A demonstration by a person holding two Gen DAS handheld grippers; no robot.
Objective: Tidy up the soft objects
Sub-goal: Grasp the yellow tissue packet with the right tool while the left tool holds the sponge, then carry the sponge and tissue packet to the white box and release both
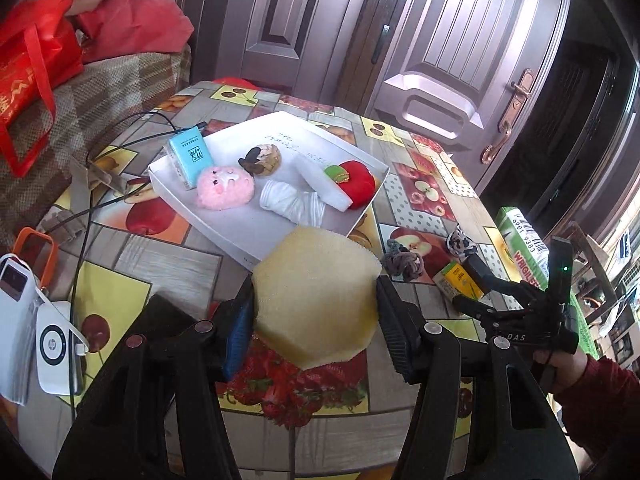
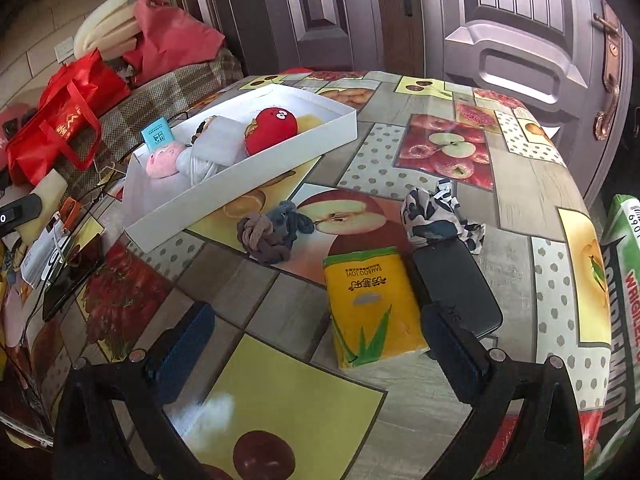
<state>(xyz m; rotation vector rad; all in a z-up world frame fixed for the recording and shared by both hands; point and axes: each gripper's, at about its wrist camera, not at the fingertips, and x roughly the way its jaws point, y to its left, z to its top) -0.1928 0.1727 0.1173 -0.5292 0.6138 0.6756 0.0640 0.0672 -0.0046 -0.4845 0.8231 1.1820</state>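
We read "BAMBOO LOVE" upside down on the yellow tissue pack (image 2: 370, 304), above larger Chinese characters we cannot make out. The green carton (image 1: 520, 246) at the table's right edge bears "WRIGLEY" in white on red, and a barcode with the digits "6901 9383" beside it; in the right wrist view the same carton (image 2: 624, 280) shows "WRIGLE" and part of "DOUBLEMINT". The white power bank (image 1: 56, 340) carries a round "hp" logo. The right gripper's body (image 1: 524, 336) shows the letters "DAS". The blue tissue pack (image 1: 191, 156) has print too small to read.
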